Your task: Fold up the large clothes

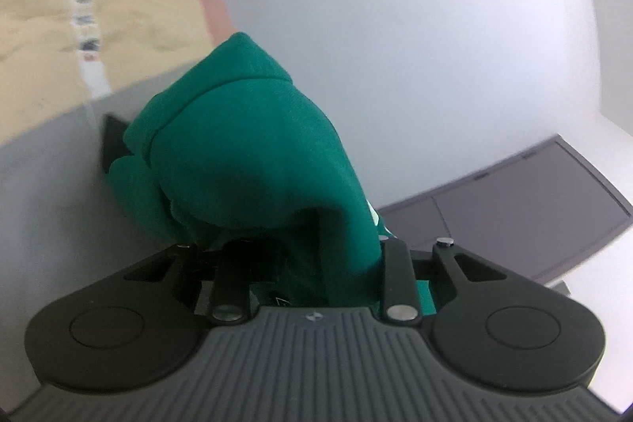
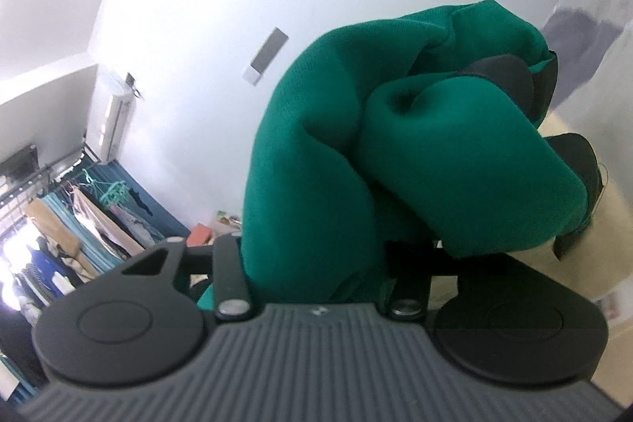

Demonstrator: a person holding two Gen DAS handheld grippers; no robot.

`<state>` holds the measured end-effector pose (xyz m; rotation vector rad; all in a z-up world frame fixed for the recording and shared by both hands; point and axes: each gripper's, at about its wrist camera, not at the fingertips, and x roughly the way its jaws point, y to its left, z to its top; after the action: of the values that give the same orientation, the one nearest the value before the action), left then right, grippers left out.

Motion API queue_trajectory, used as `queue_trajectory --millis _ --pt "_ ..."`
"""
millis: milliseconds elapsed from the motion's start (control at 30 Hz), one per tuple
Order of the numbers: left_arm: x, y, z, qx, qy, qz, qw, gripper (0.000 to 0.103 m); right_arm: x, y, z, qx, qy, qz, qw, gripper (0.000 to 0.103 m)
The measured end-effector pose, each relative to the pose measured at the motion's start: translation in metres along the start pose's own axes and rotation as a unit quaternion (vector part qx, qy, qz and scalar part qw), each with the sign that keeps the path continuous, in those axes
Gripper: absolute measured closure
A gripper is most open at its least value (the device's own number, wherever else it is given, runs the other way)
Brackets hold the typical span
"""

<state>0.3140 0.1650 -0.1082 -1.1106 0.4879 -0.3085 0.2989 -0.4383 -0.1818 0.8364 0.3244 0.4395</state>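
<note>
1. Right, near first: the left gripper [image 1: 253,208], bottom centre of the left wrist view, has its jaws part-closed, a bunch of thick green knit garment [image 1: 245,161] wedged between them; fingertips buried under cloth, so the clamp is judged, not seen outright.
2. Same on the right gripper [image 2: 455,161], bottom of the right wrist view: jaws partway in, pinching a fat roll of the garment [image 2: 316,161]; one dark fingertip [image 2: 506,78] pokes out upper right of the fabric.
3. Handling, my guess: soft, floppy, fairly heavy sweatshirt-type cloth, not fragile, not slippery. It bunches rather than lying flat, so best gripped at seams, hem or shoulder edges w/ a single layer if poss.
4. Garment sits mid-frame in both views, humped over and around the jaws, lifted clear of any surface.
5. Farther out: tan sheet [image 1: 35,26] upper left in the left wrist view, plain white wall [image 1: 395,66] behind; clothes rack [image 2: 71,216] lower left in the right wrist view.
</note>
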Motion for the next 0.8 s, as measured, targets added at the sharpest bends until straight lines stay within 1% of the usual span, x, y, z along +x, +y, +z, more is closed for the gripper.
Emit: queue_trajectory --millis 33,67,167,233,333,467,533,633,800 --pt "0.002 -0.011 -0.005 0.006 0.005 -0.012 0.9999 0.070 -0.014 0.001 0.005 0.000 -0.008 0.003 1.000 0.052" --pt "0.004 -0.022 -0.010 0.015 0.009 -0.022 0.9996 0.070 -0.020 0.001 0.007 -0.001 -0.014 0.003 1.000 0.052" --pt "0.019 -0.059 -0.026 0.035 0.021 -0.047 0.9980 0.070 -0.052 -0.003 0.029 0.004 -0.033 0.000 0.999 0.052" --pt "0.035 -0.085 -0.037 0.043 0.033 -0.064 0.9965 0.070 -0.072 -0.002 0.051 -0.008 -0.044 -0.006 0.999 0.052" --pt "0.064 -0.122 -0.056 0.055 0.049 -0.090 0.9932 0.070 -0.088 -0.007 0.079 -0.007 -0.073 -0.015 0.997 0.052" --pt "0.108 -0.156 -0.081 0.062 0.067 -0.112 0.9895 0.070 -0.116 -0.024 0.120 -0.010 -0.109 -0.031 0.993 0.052" --pt "0.130 -0.164 -0.093 0.065 0.079 -0.120 0.9875 0.070 -0.125 -0.037 0.137 -0.007 -0.118 -0.041 0.992 0.052" --pt "0.162 -0.162 -0.109 0.068 0.097 -0.126 0.9850 0.070 -0.131 -0.063 0.152 0.000 -0.126 -0.055 0.990 0.052" --pt "0.208 -0.137 -0.133 0.062 0.120 -0.107 0.9851 0.070 -0.128 -0.110 0.153 0.009 -0.121 -0.079 0.989 0.052"
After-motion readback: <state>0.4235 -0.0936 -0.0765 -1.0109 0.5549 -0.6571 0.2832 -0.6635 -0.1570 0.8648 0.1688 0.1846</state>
